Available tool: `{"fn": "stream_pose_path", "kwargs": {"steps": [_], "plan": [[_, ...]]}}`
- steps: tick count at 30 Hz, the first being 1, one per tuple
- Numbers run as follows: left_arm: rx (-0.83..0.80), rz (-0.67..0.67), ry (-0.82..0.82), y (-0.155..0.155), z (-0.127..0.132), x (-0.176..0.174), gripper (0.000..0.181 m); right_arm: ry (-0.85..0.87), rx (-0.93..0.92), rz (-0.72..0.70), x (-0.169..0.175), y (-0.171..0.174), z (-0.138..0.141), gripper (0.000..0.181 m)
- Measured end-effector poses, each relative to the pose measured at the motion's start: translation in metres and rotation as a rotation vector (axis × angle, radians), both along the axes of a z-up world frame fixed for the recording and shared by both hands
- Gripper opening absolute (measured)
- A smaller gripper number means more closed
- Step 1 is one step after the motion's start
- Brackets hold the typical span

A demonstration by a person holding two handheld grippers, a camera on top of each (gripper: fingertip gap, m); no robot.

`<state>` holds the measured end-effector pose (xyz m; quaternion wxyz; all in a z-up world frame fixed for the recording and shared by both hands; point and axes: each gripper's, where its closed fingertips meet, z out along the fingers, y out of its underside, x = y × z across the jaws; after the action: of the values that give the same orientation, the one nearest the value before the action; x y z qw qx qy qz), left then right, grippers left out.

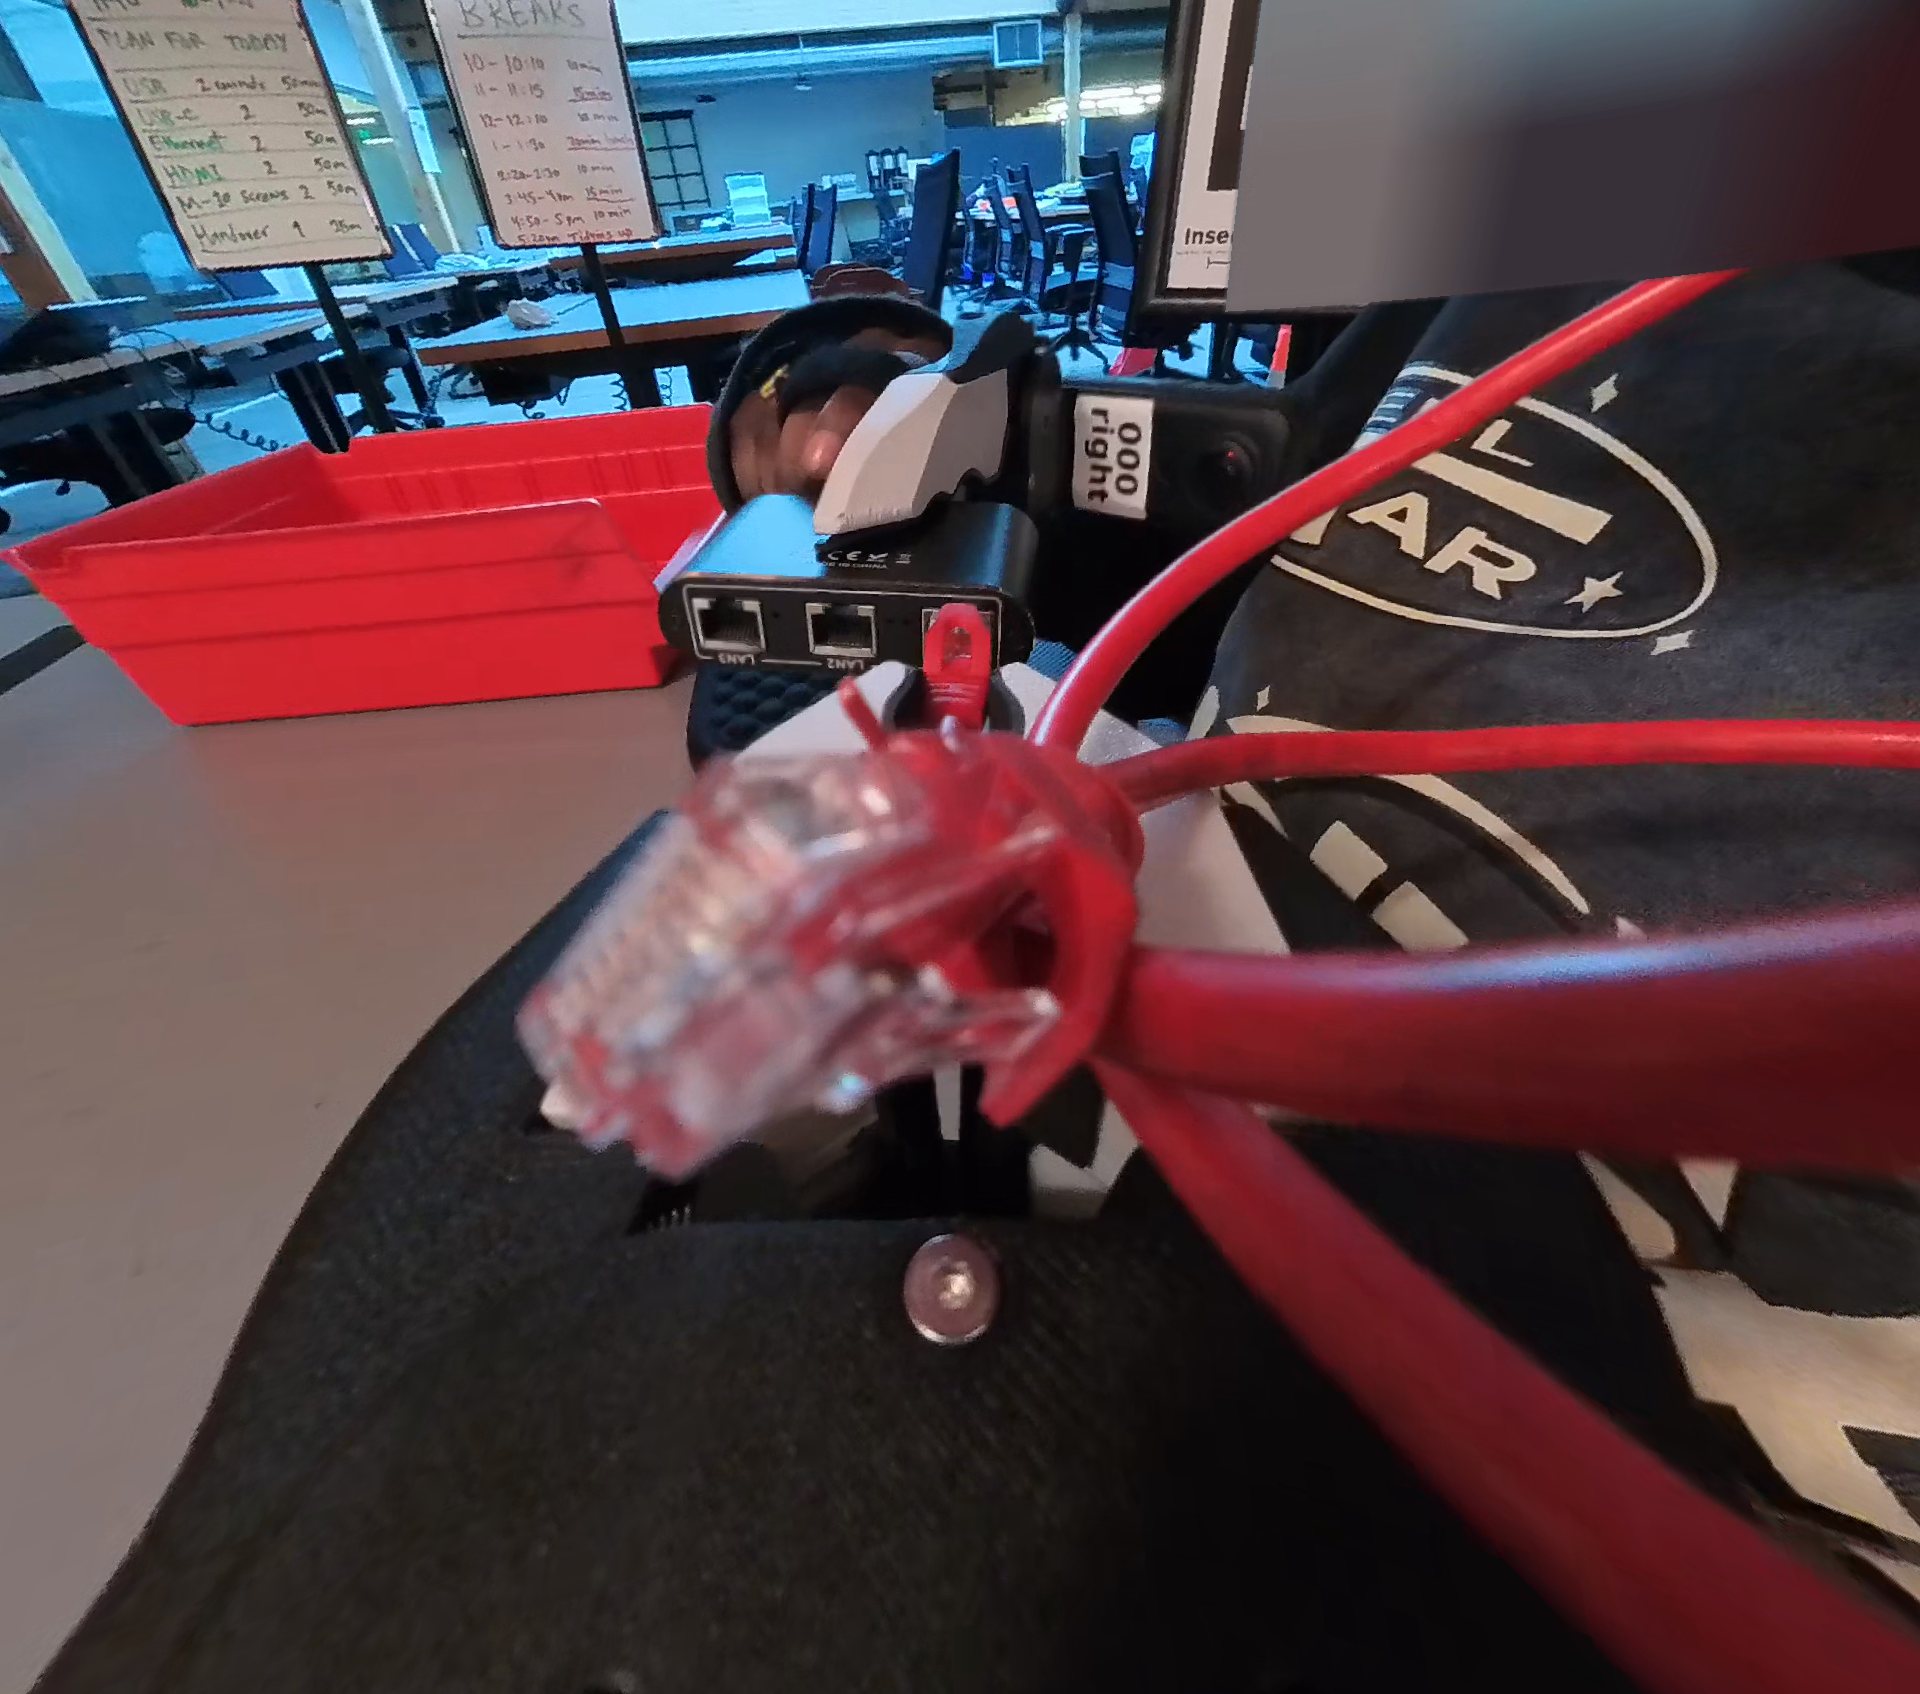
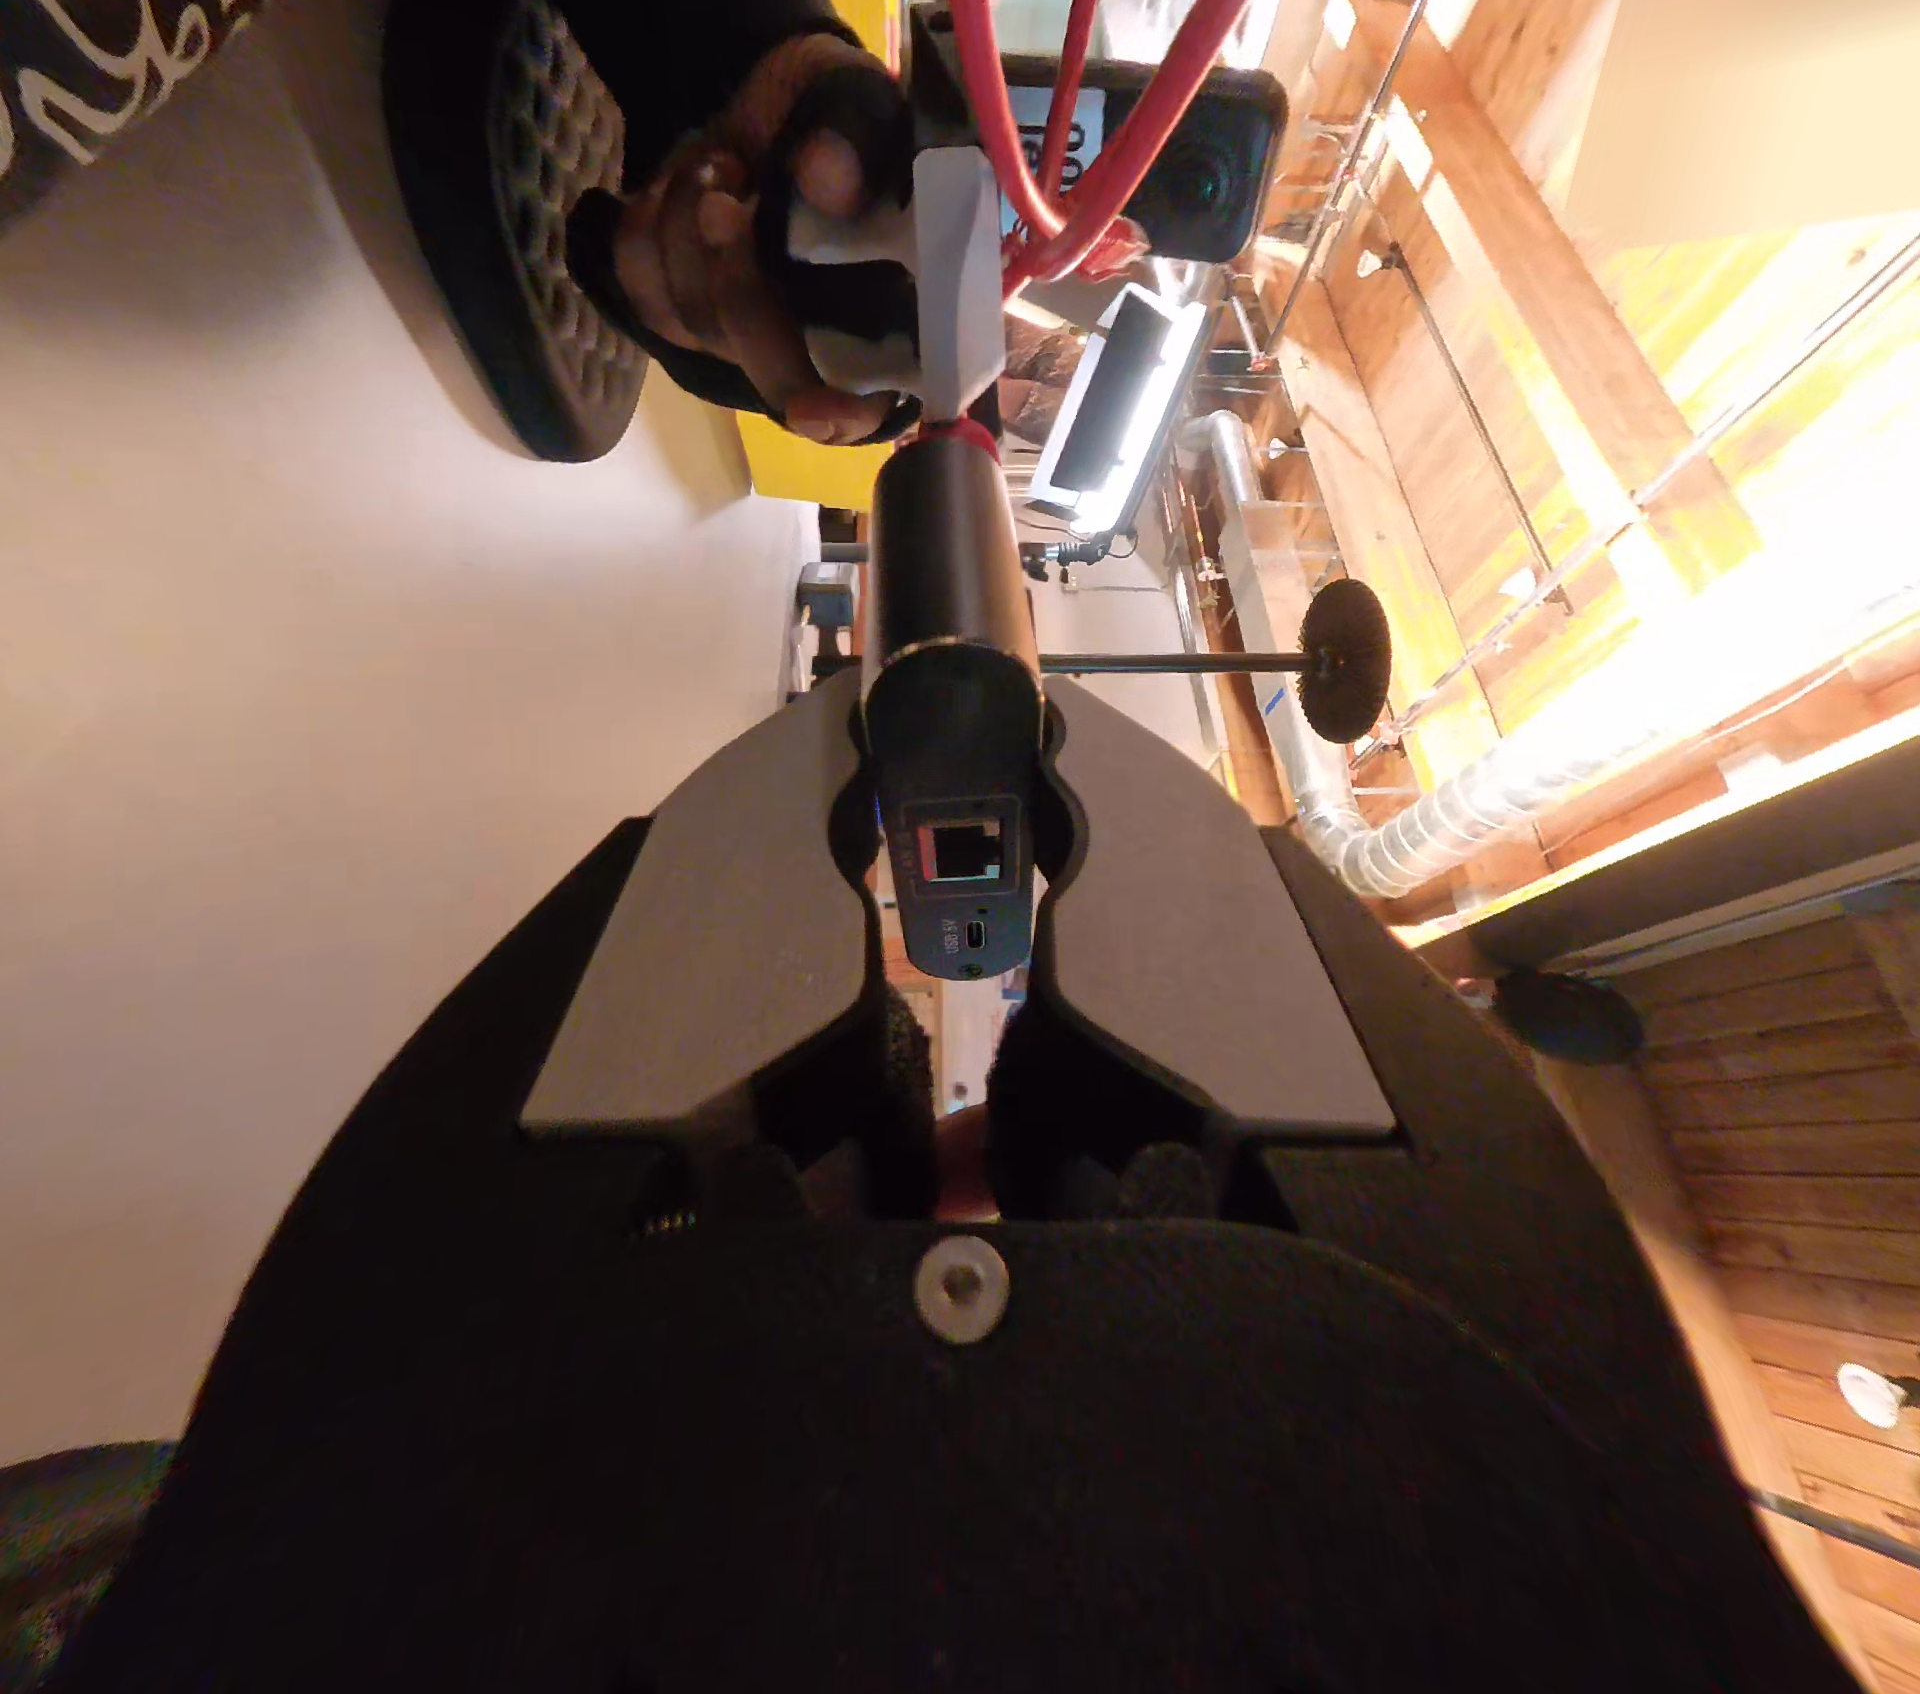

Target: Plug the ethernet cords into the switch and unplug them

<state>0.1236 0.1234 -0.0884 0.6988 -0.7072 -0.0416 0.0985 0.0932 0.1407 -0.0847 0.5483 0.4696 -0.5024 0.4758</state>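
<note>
Red plug (image 1: 951, 657) sits in the switch's (image 1: 847, 595) right port under the left gripper (image 1: 940, 704), closed on its boot, a loose clear connector (image 1: 790, 938) near the lens; right view: right gripper (image 2: 956, 823) clamps the switch (image 2: 951, 709) by its sides.

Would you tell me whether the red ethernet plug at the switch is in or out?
In: the red plug sits in the rightmost port of the switch; the other two ports are empty.

Two handwritten whiteboards (image 1: 223, 117), white printed label (image 1: 1112, 455), port markings on black switch (image 1: 847, 631), framed sign (image 1: 1205, 86), lettered shirt emblem (image 1: 1496, 532).
</note>
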Motion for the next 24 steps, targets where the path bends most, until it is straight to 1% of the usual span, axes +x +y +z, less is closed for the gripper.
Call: {"fn": "stream_pose_path", "kwargs": {"steps": [3,4,6,11,13,17,18,19,20,21,23,24], "plan": [[-0.014,0.007,-0.022,0.001,-0.004,-0.003,0.014,-0.015,0.018,-0.013,-0.003,-0.001,-0.004,0.025],[-0.011,0.009,-0.03,0.001,-0.004,-0.004,0.01,-0.035,0.017,-0.022,-0.004,-0.001,-0.004,0.024],[0.007,0.018,-0.05,-0.001,-0.003,-0.006,0.009,-0.06,0.011,-0.043,-0.006,-0.002,-0.003,0.024],[-0.052,0.034,-0.077,0.001,-0.014,-0.01,0.01,-0.008,0.083,-0.123,-0.014,-0.005,-0.014,0.024],[-0.044,0.036,-0.08,0.002,-0.014,-0.011,0.01,-0.028,0.078,-0.126,-0.016,-0.005,-0.015,0.025],[-0.064,0.057,-0.064,0.001,-0.016,-0.014,0.033,-0.001,0.081,-0.136,-0.022,-0.006,-0.015,0.025],[-0.065,0.083,-0.048,0.001,-0.014,-0.017,0.039,0.004,0.071,-0.144,-0.026,-0.005,-0.013,0.025],[-0.078,0.126,-0.026,0.0,-0.015,-0.023,0.031,0.015,0.056,-0.158,-0.032,-0.005,-0.01,0.025],[-0.116,0.197,0.003,-0.005,-0.019,-0.032,0.023,0.024,0.047,-0.175,-0.04,-0.003,-0.009,0.025],[-0.164,0.286,0.04,-0.014,-0.024,-0.044,0.037,0.028,0.047,-0.2,-0.05,-0.001,-0.008,0.025],[-0.222,0.482,0.116,-0.04,-0.026,-0.066,0.042,0.031,0.04,-0.258,-0.072,0.007,-0.007,0.025],[-0.22,0.585,0.139,-0.056,-0.023,-0.077,0.045,0.029,0.038,-0.288,-0.083,0.011,-0.008,0.025]]}}
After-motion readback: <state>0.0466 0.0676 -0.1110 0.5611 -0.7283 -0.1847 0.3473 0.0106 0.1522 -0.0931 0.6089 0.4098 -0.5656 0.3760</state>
